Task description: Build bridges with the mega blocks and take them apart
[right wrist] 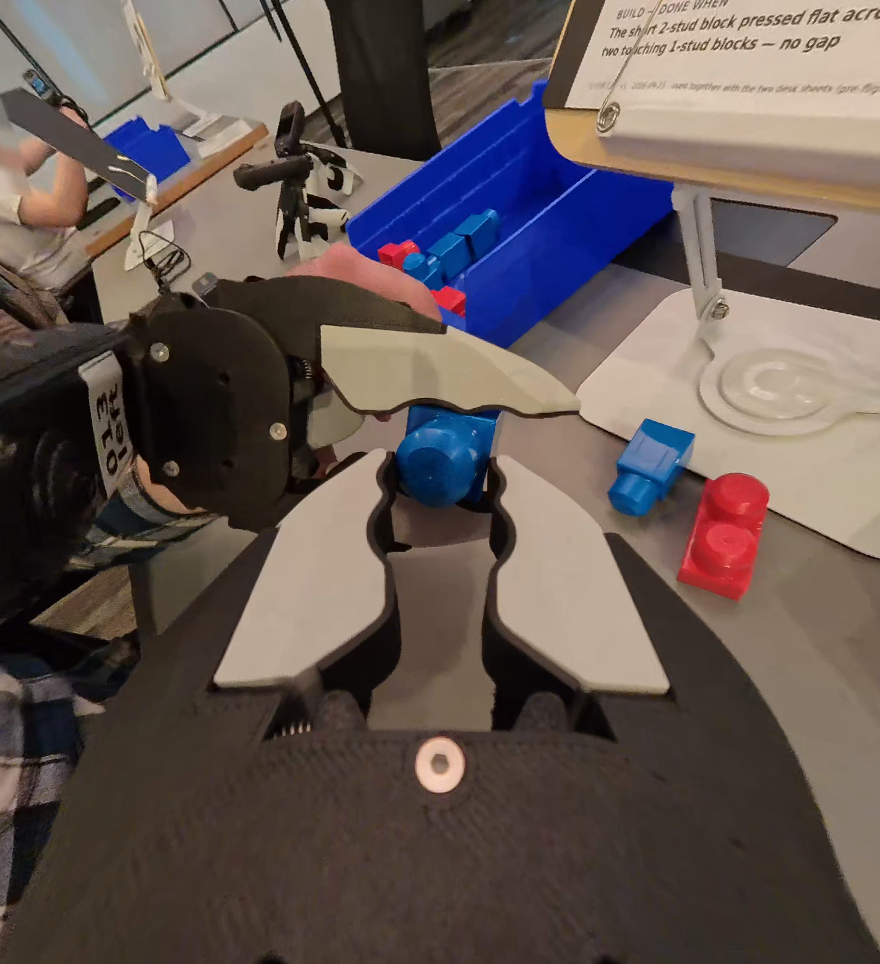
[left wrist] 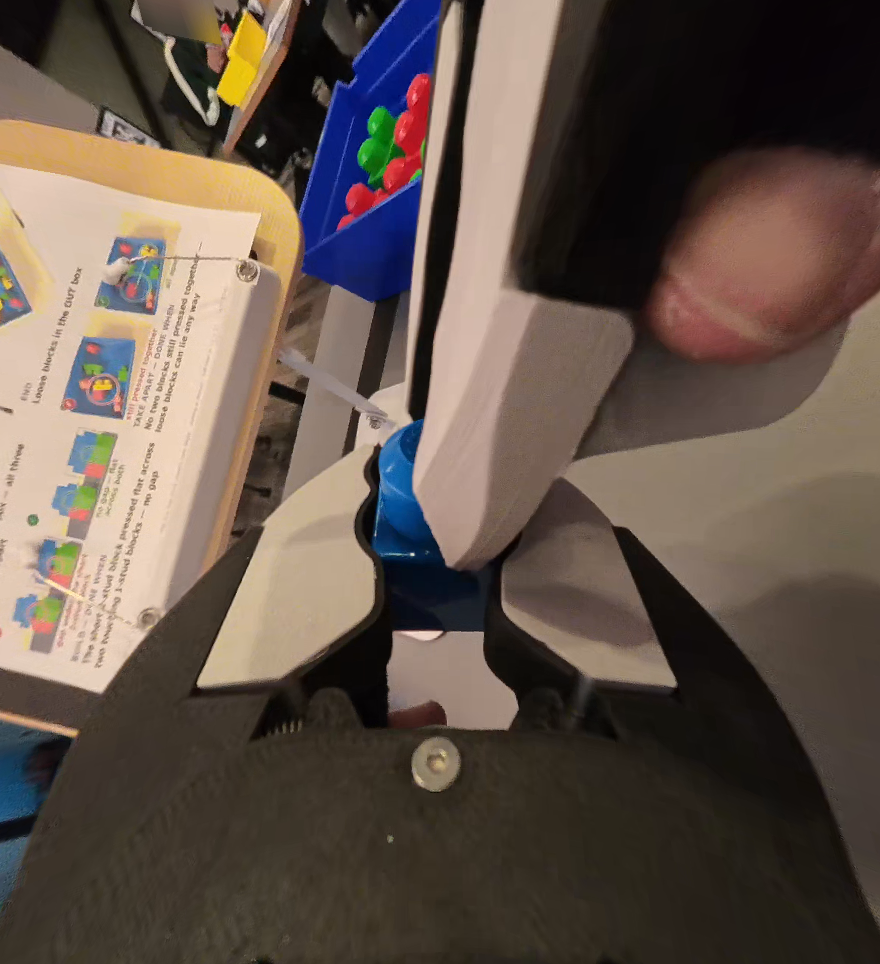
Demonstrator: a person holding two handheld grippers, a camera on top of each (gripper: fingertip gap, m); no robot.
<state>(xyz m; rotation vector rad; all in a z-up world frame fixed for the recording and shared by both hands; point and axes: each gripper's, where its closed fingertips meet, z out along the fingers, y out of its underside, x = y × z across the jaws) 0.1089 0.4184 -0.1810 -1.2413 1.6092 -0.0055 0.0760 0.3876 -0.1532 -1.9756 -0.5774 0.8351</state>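
A blue one-stud block (right wrist: 443, 464) is held in the air between both grippers, its stud pointing at the right wrist camera. My right gripper (right wrist: 440, 469) is shut on it, with a fingertip on each side of the stud. My left gripper (right wrist: 459, 417) comes in from the left and clamps the block's body from above and below. In the left wrist view the same block (left wrist: 401, 501) sits between my left gripper's (left wrist: 435, 527) fingertips, and a finger (left wrist: 506, 391) of the right gripper covers most of it. A second blue one-stud block (right wrist: 649, 467) and a red two-stud block (right wrist: 722, 537) lie on the grey table to the right.
A blue bin (right wrist: 532, 208) with blue and red blocks stands behind the grippers. Another blue bin (left wrist: 354, 224) holds red and green blocks. An instruction sheet on a tilted board (left wrist: 114, 391) rests on a white stand base (right wrist: 740, 375). A small tripod (right wrist: 297, 208) stands at the back left. My right fingertips sit around 5 cm from my left ones.
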